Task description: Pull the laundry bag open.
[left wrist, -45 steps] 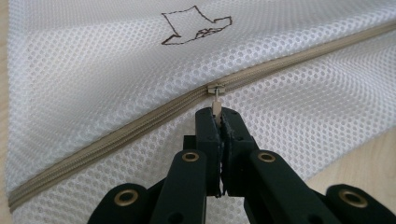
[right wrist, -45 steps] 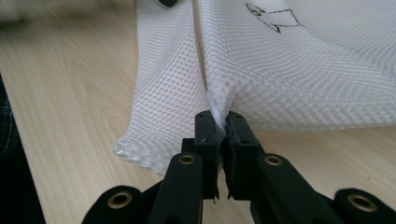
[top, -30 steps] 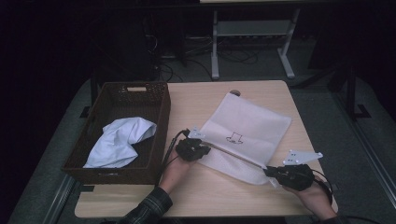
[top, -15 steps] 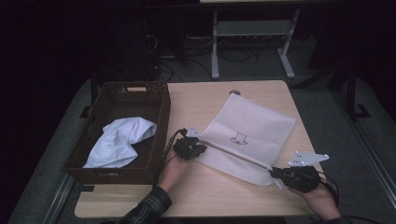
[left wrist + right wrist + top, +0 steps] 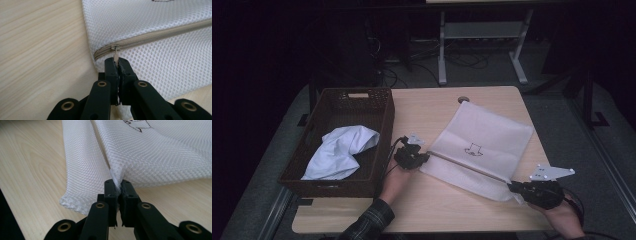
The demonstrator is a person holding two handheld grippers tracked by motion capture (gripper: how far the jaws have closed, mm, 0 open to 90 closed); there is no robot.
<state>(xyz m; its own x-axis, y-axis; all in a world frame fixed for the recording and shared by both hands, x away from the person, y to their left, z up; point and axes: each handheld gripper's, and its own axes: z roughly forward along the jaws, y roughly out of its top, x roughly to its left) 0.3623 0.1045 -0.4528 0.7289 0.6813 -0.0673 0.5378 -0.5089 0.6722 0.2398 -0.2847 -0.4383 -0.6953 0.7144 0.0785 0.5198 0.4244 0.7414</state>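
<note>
1. We see the left tongs (image 5: 422,156) low over the worktop (image 5: 427,112), held by the left hand (image 5: 396,177), whose plaid sleeve (image 5: 368,222) enters from the bottom edge.
2. In the left gripper view the left tongs (image 5: 118,62) are pressed together on the zipper pull (image 5: 116,55), pinching it just at the near end of the tan zipper (image 5: 160,33).
3. The right tongs (image 5: 514,187) lie near the worktop's near right corner, with the right hand (image 5: 562,216) behind them and the grey plate (image 5: 551,173) on top.
4. In the right gripper view the right tongs (image 5: 119,183) are pressed together on a bunched fold of the white mesh bag (image 5: 160,150), pinching it at the corner where the zipper line ends.
5. The mesh bag (image 5: 484,145) lies flat between the two tongs, its zipper (image 5: 467,166) stretched in a straight line from the left pair to the right pair. The bag fans out beyond that line, away from the person.
6. Beyond the left tongs and to their outer side stands a dark wicker basket (image 5: 382,107) at the worktop's edge, holding a crumpled pale cloth (image 5: 339,152). The left tongs sit just beside the basket's wall.
7. Bare wood lies on the near side of the zipper line, between the two hands, and beyond the left tongs toward the far edge, where a round hole (image 5: 463,100) sits just past the bag's far corner.
8. A small dark line drawing (image 5: 473,149) is printed on the bag; we cannot read any writing in it.
</note>
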